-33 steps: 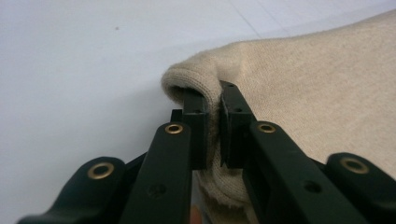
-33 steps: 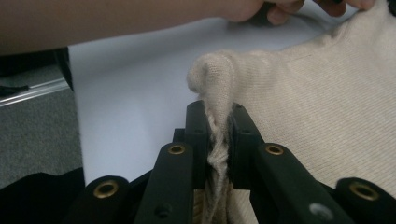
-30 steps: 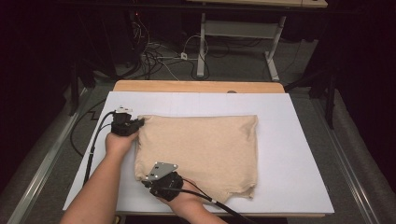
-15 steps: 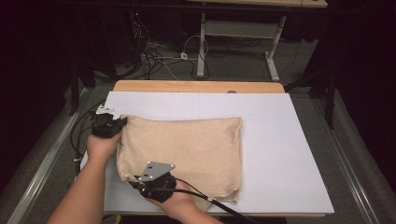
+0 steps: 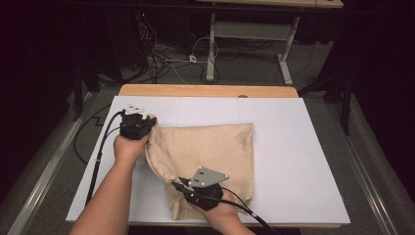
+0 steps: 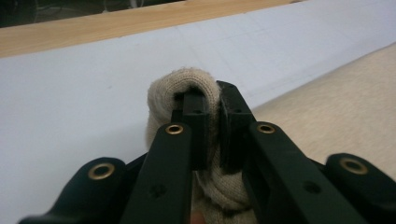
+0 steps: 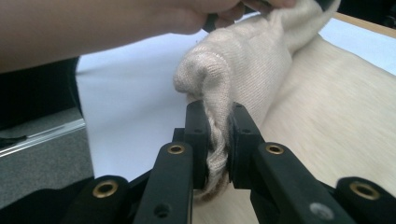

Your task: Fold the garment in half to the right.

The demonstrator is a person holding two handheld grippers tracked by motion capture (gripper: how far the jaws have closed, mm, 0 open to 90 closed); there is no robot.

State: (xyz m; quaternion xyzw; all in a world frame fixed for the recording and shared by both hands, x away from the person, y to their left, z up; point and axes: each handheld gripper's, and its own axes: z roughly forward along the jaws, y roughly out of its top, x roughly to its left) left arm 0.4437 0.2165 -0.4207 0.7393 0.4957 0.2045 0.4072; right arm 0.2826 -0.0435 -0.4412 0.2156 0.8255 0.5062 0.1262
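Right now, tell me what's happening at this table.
A person is handling a beige knitted cloth on the white table with two hand-held grippers. The left gripper is shut on the cloth's far left edge, the right gripper on its near left edge. That side is lifted and bunched; the rest lies flat.

Lab, floor cables (image 5: pixel 166 61), white worktable (image 5: pixel 293 147)

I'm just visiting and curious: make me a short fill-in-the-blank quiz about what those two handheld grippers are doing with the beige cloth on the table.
1. Both grippers are clamped on the same knitted cloth, whose colour is ____.
2. The left gripper holds a bunched ____ of it.
3. The right gripper has its jaws ____ on the fabric.
4. The cloth lies on a ____ sheet covering the table.

Missing words: beige; edge; shut; white
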